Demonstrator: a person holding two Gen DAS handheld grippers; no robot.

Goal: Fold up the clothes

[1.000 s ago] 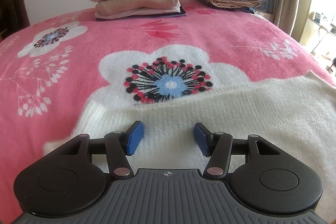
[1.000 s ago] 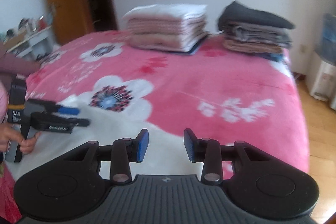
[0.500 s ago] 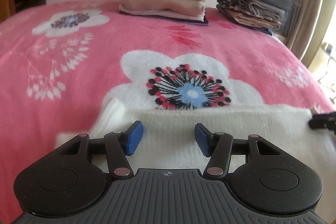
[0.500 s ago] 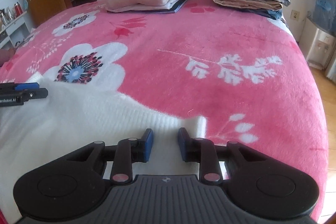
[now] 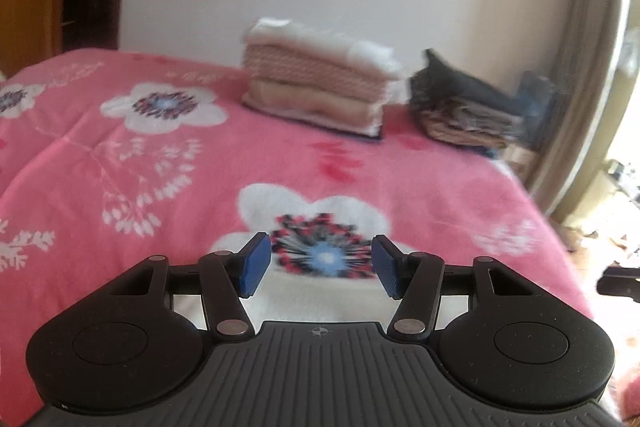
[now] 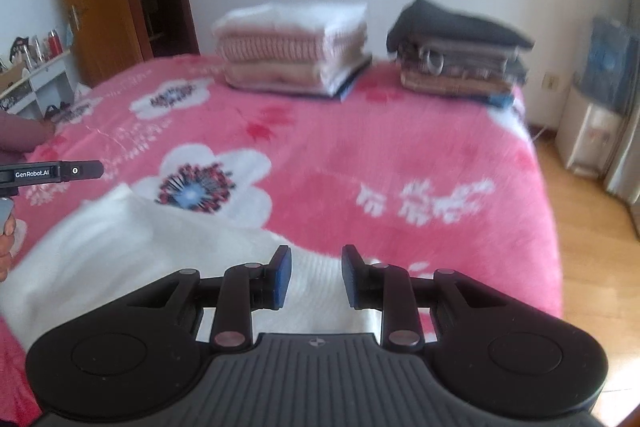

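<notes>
Since half a second ago both grippers have lifted and tipped up, and your right gripper (image 6: 313, 277) has widened from a near pinch at the sweater's edge; the white sweater (image 6: 120, 251) lies spread on the pink blanket (image 6: 400, 155), near side of the bed, below both tools. Two folded stacks (image 6: 292, 47) sit at the far edge. You're between grasps — neither tool grips cloth; whether this sweater is partly folded, I can't tell. Any next fold calls for both jaws to come down onto an edge and close together. Your left gripper (image 5: 321, 270) is spread wide, holding nothing; the right stands apart too — empty, above the knit.
</notes>
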